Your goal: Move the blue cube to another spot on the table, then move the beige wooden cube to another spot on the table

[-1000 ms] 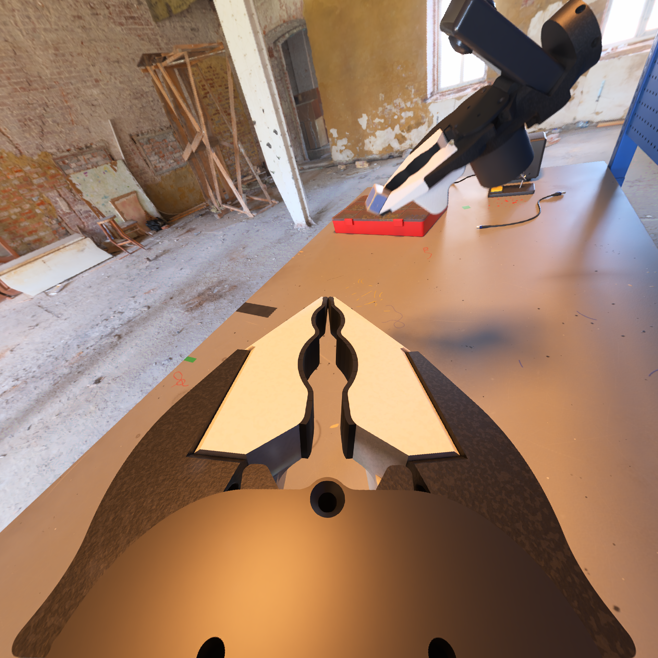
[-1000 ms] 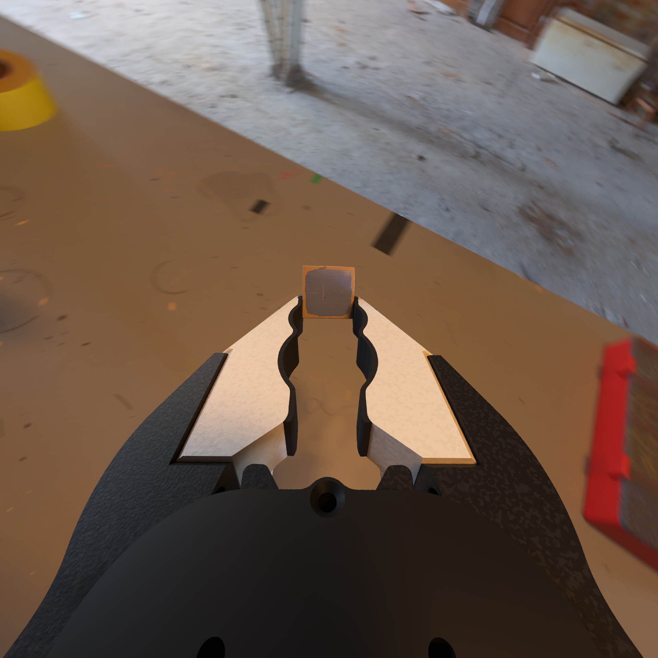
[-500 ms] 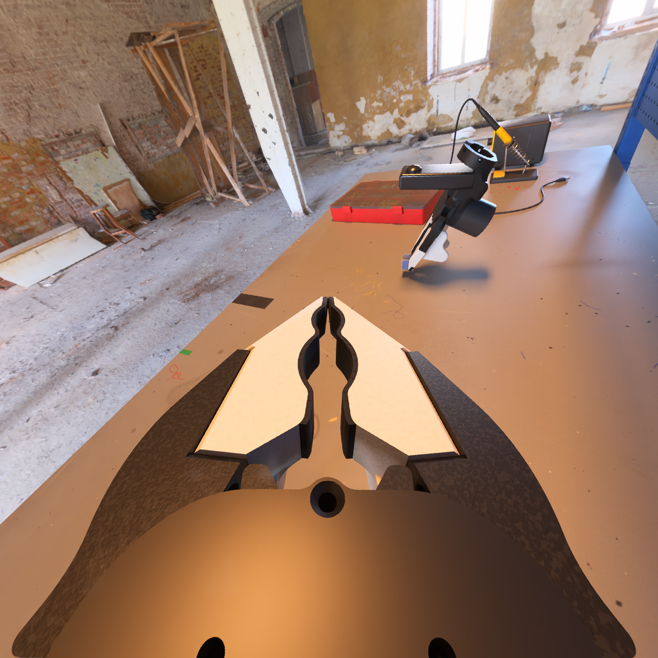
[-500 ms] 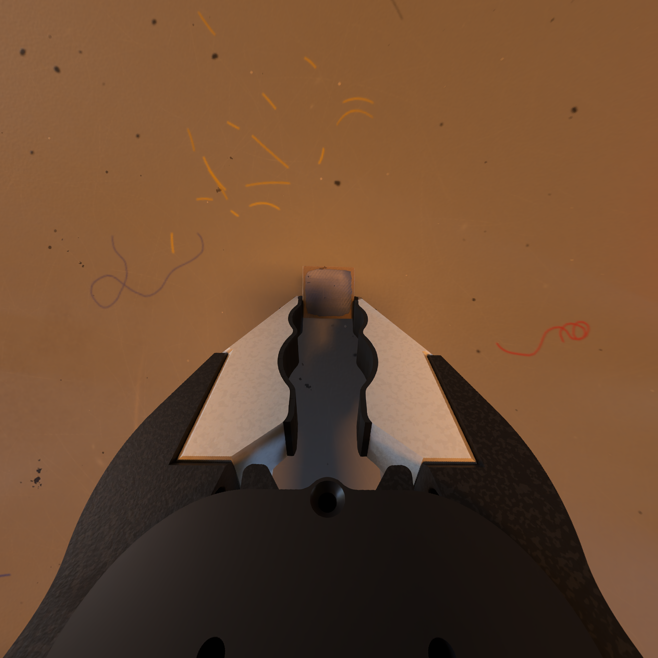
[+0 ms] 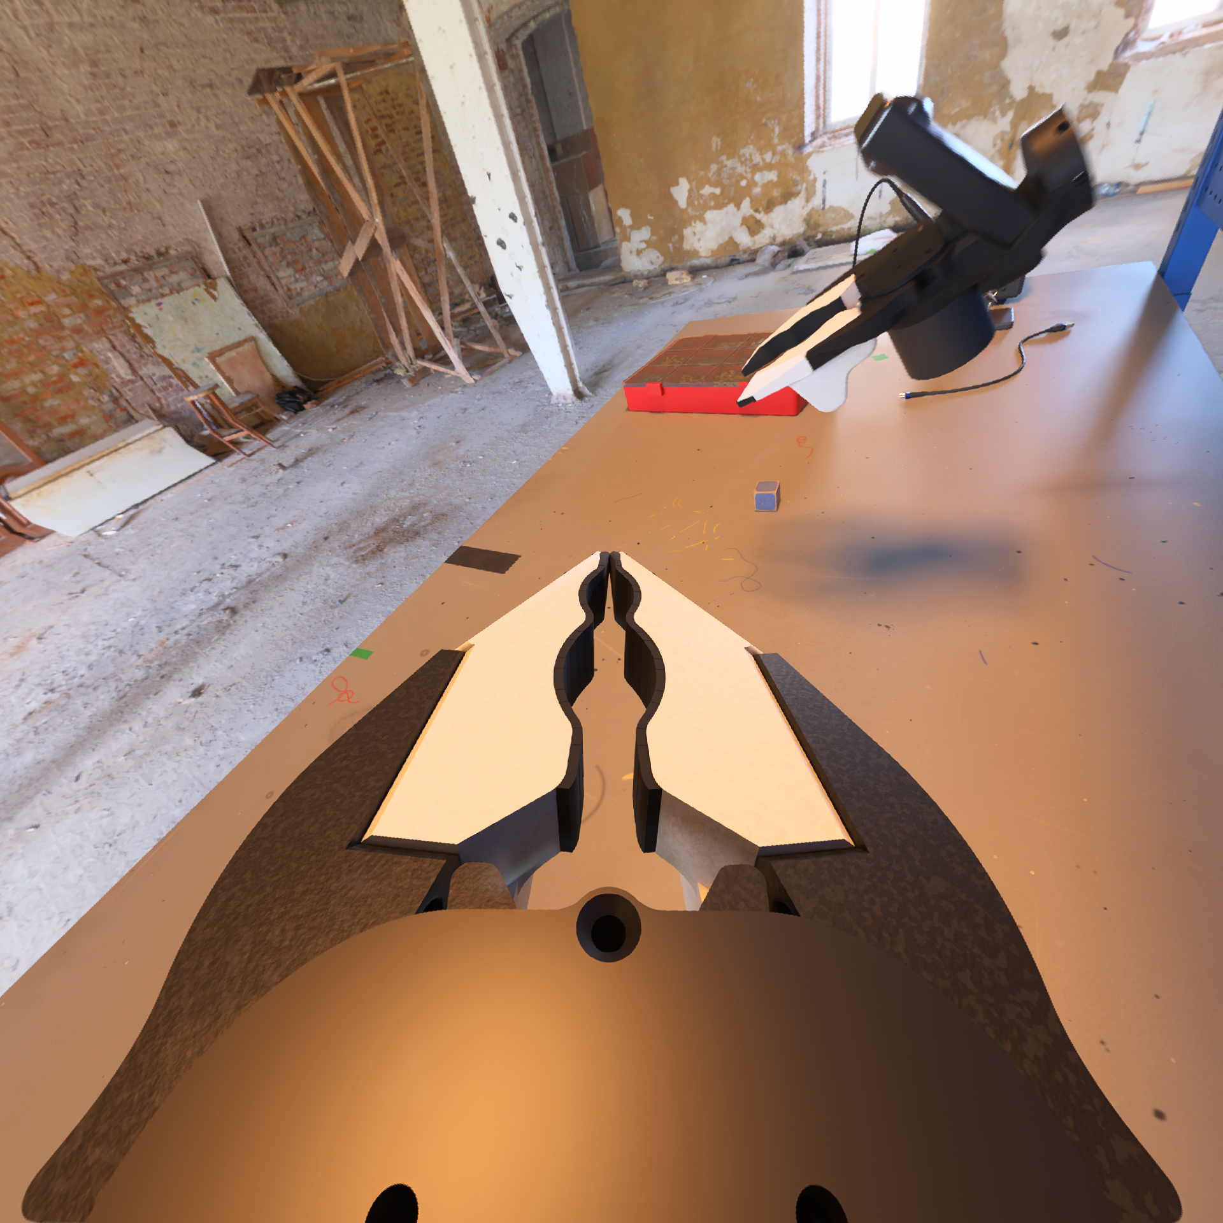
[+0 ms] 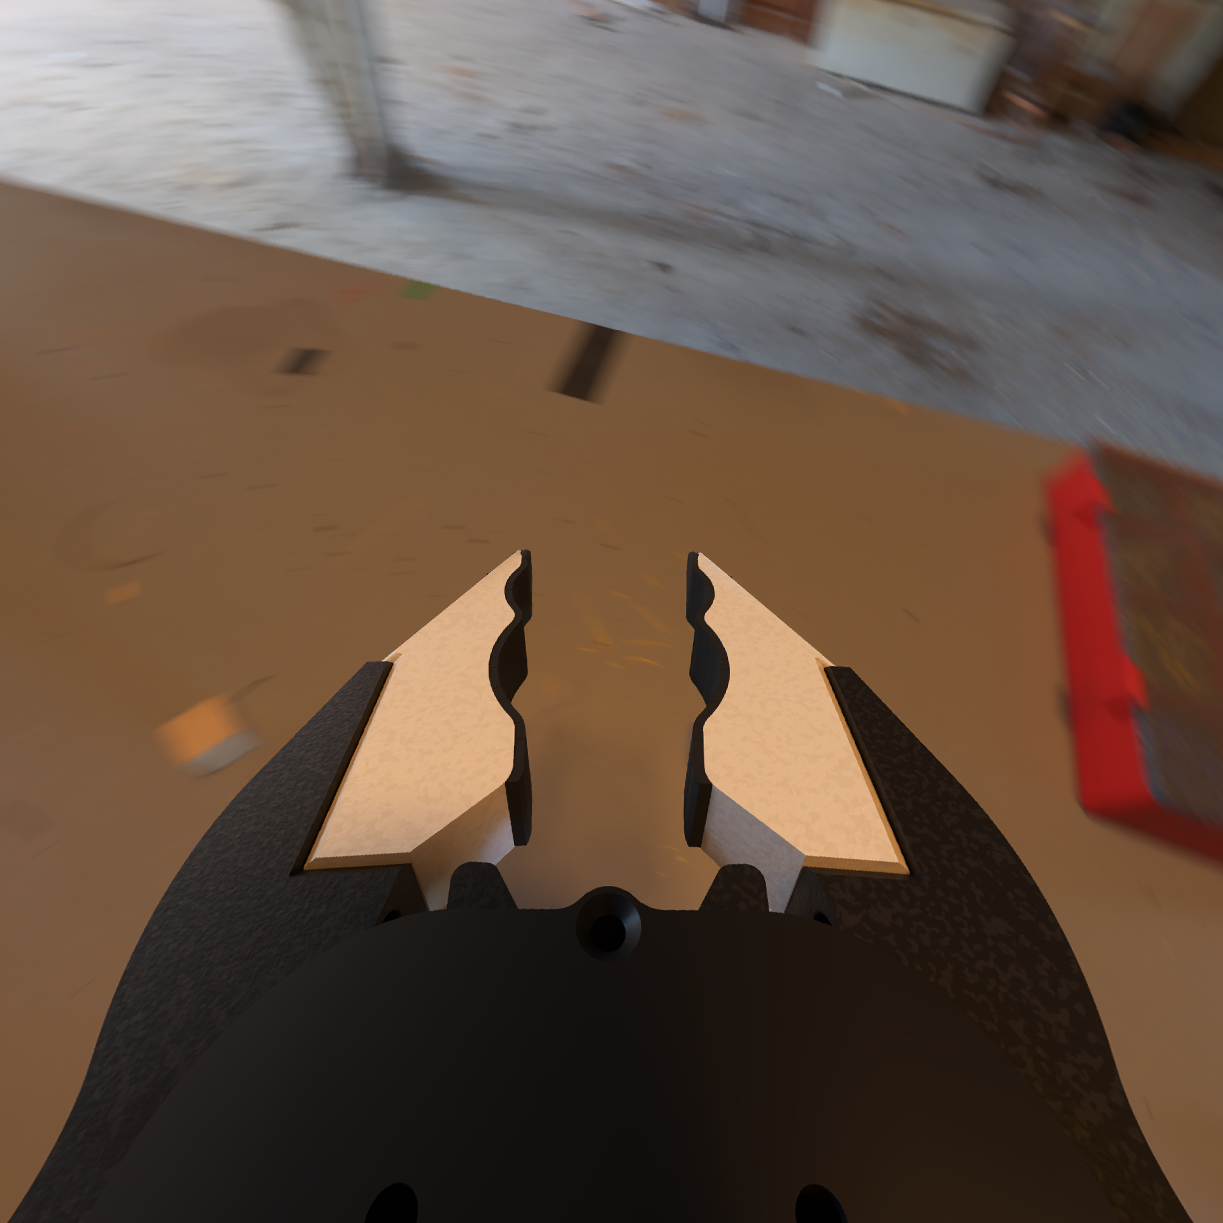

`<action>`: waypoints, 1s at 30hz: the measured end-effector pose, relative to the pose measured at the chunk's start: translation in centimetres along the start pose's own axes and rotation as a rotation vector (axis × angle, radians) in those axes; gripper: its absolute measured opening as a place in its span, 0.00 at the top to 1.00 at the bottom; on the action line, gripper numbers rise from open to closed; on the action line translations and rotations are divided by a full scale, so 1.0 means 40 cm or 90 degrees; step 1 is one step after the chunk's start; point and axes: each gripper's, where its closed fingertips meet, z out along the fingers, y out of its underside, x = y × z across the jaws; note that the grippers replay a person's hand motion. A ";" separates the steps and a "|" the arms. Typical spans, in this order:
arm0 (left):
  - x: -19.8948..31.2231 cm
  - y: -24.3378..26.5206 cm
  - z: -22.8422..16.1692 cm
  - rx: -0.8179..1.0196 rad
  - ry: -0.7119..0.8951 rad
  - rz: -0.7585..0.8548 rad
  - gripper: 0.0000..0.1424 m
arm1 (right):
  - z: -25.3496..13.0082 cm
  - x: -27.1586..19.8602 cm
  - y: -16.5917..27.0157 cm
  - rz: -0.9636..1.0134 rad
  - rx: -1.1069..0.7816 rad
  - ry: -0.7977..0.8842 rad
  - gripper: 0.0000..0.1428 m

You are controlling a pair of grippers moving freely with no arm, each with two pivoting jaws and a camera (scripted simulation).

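The blue cube [image 5: 766, 496] sits alone on the brown table [image 5: 993, 728], ahead and to the right of my left gripper [image 5: 607, 556]. That gripper is shut and empty, low over the table. My right gripper [image 5: 748, 387] hangs tilted in the air above and beyond the cube. In its own view it is open and empty [image 6: 607, 562]. There a blurred small cube [image 6: 208, 731], lit orange and grey, lies on the table to the left of the fingers. No beige wooden cube is in view.
A red compartment box [image 5: 688, 397] lies at the table's far left edge and shows at the right of the right wrist view [image 6: 1112, 662]. A black cable [image 5: 979, 377] lies far right. The table's left edge [image 5: 397, 662] drops to the floor.
My right gripper carried the cube down to the table, opened, left it there and rose back up and away. My left gripper stayed shut and nearly still.
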 end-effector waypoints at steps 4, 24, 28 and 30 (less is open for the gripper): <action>0.000 -0.001 -0.002 -0.002 -0.001 0.002 1.00 | -0.045 -0.330 -0.010 -0.189 -0.059 -0.243 0.68; 0.048 0.021 0.031 -0.036 0.036 0.036 1.00 | 0.126 -0.511 0.345 -0.379 -0.365 -0.355 0.77; 0.048 0.020 0.029 -0.036 0.033 0.038 1.00 | 0.101 -0.516 0.334 -0.342 -0.375 -0.355 0.81; 0.046 0.016 0.024 -0.032 0.029 0.039 1.00 | 0.075 -0.514 0.304 -0.344 -0.343 -0.346 0.81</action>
